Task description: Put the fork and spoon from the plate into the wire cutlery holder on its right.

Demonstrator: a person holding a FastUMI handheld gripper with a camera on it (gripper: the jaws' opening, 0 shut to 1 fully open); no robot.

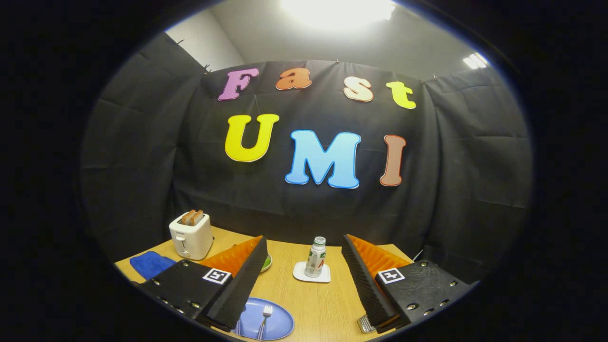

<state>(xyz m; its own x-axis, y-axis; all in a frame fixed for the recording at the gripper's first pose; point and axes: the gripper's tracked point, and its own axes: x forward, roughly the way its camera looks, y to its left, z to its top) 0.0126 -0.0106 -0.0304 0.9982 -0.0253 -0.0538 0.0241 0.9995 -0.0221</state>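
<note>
Fingers (304,285) spread wide, gripping nothing, above the wooden bench (323,304). At lower left, the blue plate (278,323) carries the fork (265,319). What may be the wire holder (365,324) peeks out beside the right finger, lower right

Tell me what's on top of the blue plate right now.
A fork lies on the blue plate. The plate's near side sits behind the open gripper's fingers, so the spoon can't be confirmed.

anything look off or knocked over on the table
Nothing stands out. The bottle stands upright on its white coaster, the toaster is upright with bread in it, and the fork lies on the blue plate. The gripper is open.
</note>
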